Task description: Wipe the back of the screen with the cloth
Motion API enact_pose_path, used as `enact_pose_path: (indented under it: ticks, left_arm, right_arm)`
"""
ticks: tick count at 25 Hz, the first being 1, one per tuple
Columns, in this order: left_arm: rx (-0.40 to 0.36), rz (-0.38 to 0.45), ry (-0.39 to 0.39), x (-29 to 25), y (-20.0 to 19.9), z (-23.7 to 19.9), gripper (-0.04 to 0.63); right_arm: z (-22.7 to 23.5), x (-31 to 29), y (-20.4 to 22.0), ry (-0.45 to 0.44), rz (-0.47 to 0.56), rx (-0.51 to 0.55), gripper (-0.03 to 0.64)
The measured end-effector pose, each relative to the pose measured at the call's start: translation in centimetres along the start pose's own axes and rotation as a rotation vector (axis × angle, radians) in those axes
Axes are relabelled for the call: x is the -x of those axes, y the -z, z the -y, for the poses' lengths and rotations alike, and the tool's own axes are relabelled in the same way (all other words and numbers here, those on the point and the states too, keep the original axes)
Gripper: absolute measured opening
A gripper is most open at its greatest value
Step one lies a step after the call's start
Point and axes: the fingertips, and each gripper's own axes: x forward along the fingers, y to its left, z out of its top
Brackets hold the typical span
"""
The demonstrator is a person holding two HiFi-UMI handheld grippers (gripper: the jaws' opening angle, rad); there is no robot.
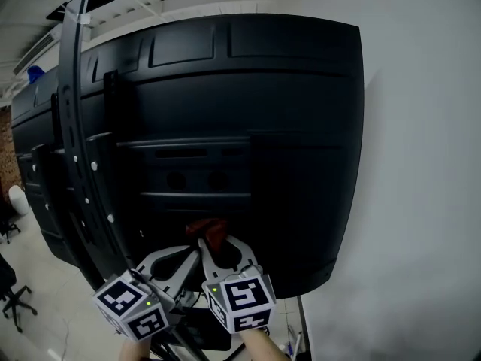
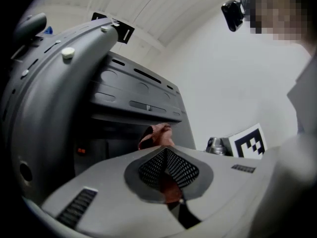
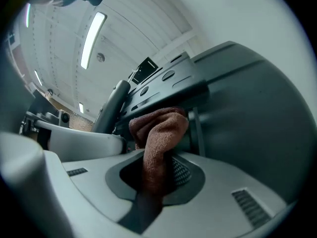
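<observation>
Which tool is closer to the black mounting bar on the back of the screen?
Left. The left tool sits just beside the mounting bar at its lower end; the right tool is farther right, on the left tool's other side.

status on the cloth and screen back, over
left gripper and right gripper both shut on the cloth. Cloth at screen back, low centre. Mount arm to its left, clear.

screen (image 1: 225,111): upright, its back ahead
cloth (image 1: 207,229): against screen's lower back, in both tools
left tool (image 1: 192,251): just beside right tool (image 1: 219,247), below cloth
wall (image 1: 421,164): right of screen
</observation>
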Motion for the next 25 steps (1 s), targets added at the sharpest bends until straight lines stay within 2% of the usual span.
enact_pose_path:
  ticks: [6,11,14,17,25]
  left_arm:
    - [0.03,0.02,0.001,1.3,0.3,-2.0,0.011]
    - [0.039,0.04,0.027,0.3,0.0,-2.3,0.011]
    - [0.057,0.043,0.04,-0.4,0.1,-2.2,0.011]
    - [0.099,0.055,0.09,-1.7,0.2,-0.8,0.011]
    - [0.091,0.027,0.193,-7.6,1.3,4.7,0.011]
  right_arm:
    - [-1.7,-3.6,1.1,-0.048,-0.047,0.072,0.063]
    - [-0.3,-4.9,1.3,-0.026,-0.053,0.102,0.063]
    - [1.0,-3.7,0.5,-0.003,-0.024,0.094,0.063]
    - [2.7,-1.9,-0.6,0.019,-0.003,0.094,0.063]
    - [10.6,4.6,-2.1,0.16,0.0,0.114,0.063]
